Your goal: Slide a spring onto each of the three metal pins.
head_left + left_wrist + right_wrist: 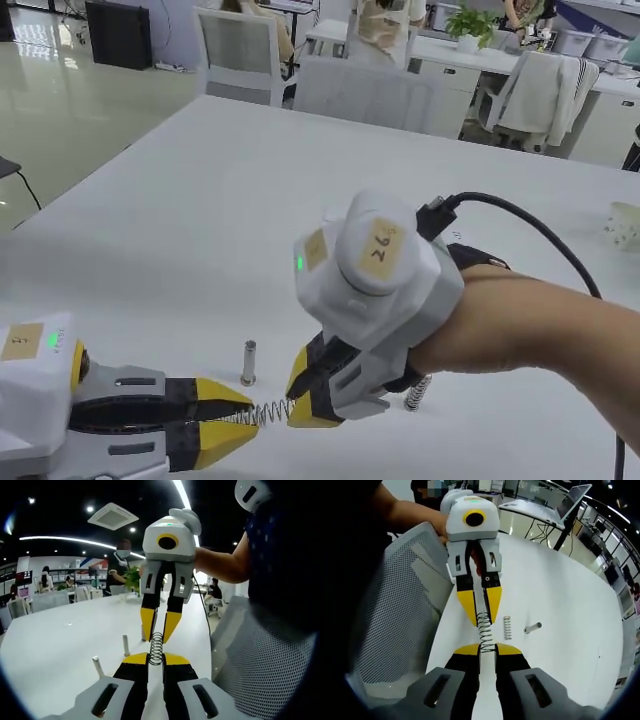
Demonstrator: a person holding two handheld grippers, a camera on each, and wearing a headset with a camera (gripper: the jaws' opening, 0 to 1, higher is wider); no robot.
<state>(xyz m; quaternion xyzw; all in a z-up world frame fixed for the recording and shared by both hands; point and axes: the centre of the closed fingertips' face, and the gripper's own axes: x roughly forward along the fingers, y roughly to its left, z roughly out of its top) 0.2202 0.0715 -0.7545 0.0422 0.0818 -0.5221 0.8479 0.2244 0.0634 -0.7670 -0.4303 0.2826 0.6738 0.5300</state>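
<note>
A small steel spring (270, 410) stretches level between both grippers, just above the white table (200, 220). My left gripper (238, 425) comes in from the bottom left, shut on one end of the spring (156, 647). My right gripper (298, 396) faces it, and its yellow tips close on the other end of the spring (485, 630). One metal pin (248, 362) stands upright just behind the spring. The left gripper view shows two pins (126, 645) (98, 666) left of the jaws. A second spring (415, 392) lies on the table by the right gripper.
The right gripper's black cable (540, 235) arcs over the person's forearm. The table's near edge meets a grey mesh chair (400, 610). Office chairs (240, 55) and desks stand beyond the far edge. A pale object (625, 225) sits at the right border.
</note>
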